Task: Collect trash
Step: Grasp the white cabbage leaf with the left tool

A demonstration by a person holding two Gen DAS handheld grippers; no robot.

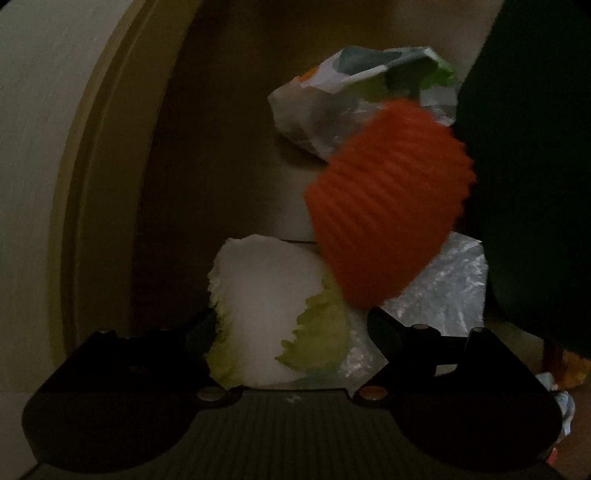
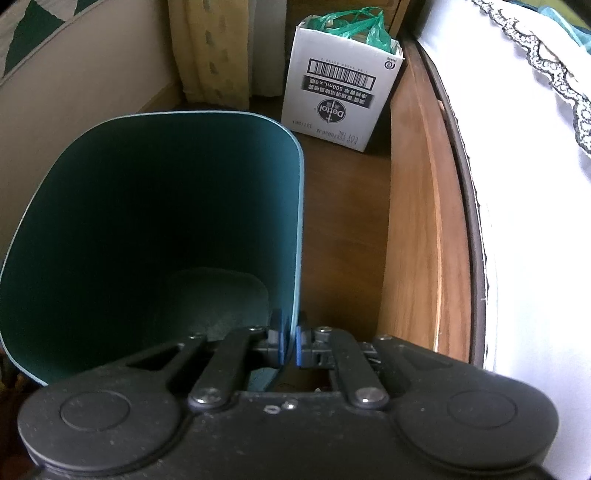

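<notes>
an orange ribbed object (image 1: 388, 206) shows beside a white and pale green wrapper (image 1: 273, 314) and a silver foil piece (image 1: 443, 288). the bin (image 2: 147, 221) is dark teal with a lighter rim. far off, a white carton (image 2: 343, 88) bears black print and a barcode, with green plastic (image 2: 354, 22) on top.

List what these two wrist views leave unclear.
- Left wrist view: the orange ribbed object is motion-blurred, so what it is stays unknown.
- Left wrist view: a dark mass blocks the right side.
- Right wrist view: the green bin has a shadowed floor; contents unreadable.
- Right wrist view: the right claw hides the bin's near rim.
</notes>
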